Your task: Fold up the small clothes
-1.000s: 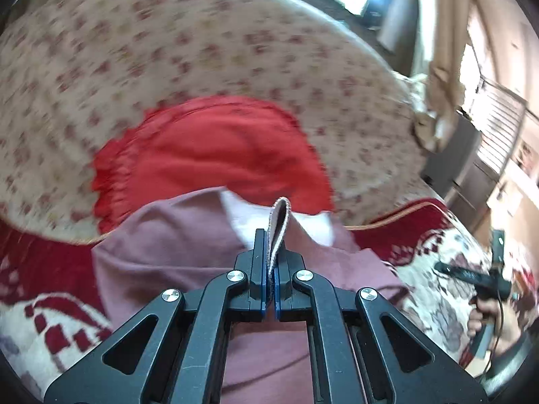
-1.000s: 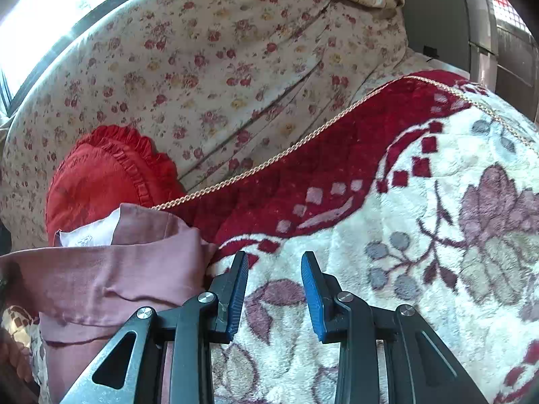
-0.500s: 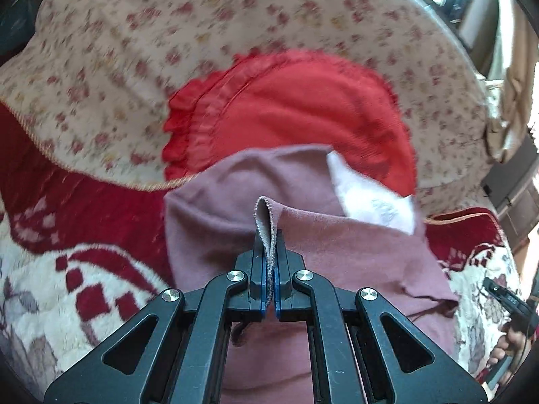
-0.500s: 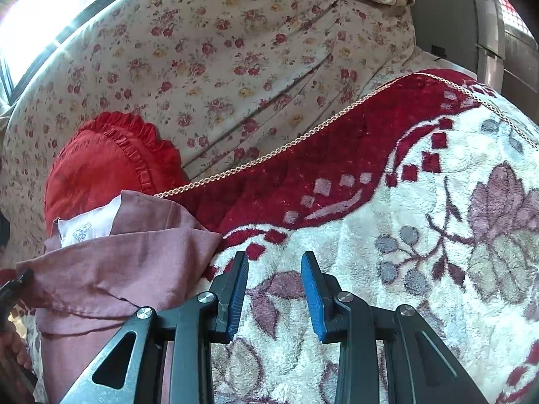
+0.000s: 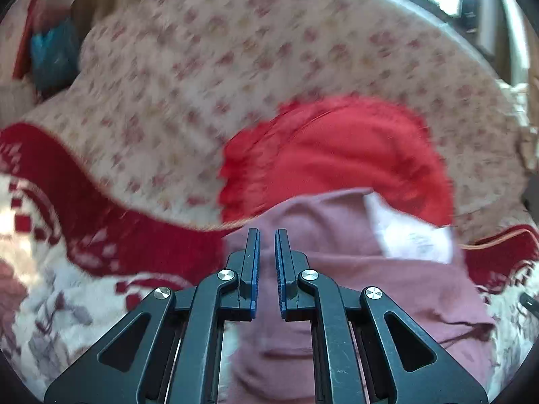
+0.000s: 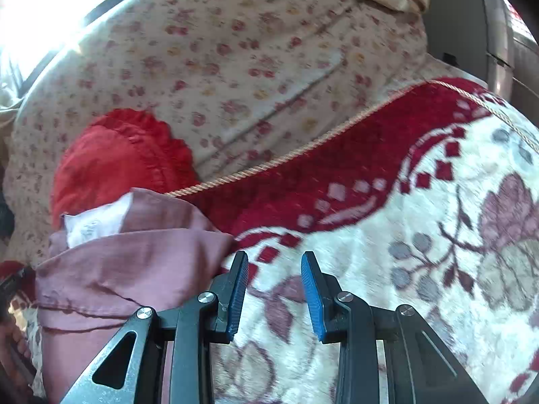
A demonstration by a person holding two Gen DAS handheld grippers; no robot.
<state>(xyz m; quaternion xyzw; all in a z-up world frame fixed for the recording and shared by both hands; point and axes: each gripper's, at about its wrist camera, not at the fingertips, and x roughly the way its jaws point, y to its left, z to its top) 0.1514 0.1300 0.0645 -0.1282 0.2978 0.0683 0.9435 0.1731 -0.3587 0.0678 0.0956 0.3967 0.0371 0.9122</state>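
A small mauve garment (image 5: 370,279) with a white label (image 5: 411,235) lies folded on the red and cream floral blanket (image 5: 50,269). My left gripper (image 5: 267,235) hovers over its near left edge, jaws slightly apart and empty. In the right wrist view the mauve garment (image 6: 128,262) lies at the lower left with its white label (image 6: 97,222). My right gripper (image 6: 274,259) is open and empty over the blanket (image 6: 438,269), just right of the garment's edge.
A red frilled cushion (image 5: 337,155) lies behind the garment, also seen in the right wrist view (image 6: 118,161). A floral beige sheet (image 6: 252,67) covers the back. A gold cord (image 6: 303,144) edges the blanket. A teal object (image 5: 50,54) is at far left.
My left gripper has opened and let go of the mauve garment's edge, which now lies flat. The left view has swung left. The right gripper has stayed open in place.
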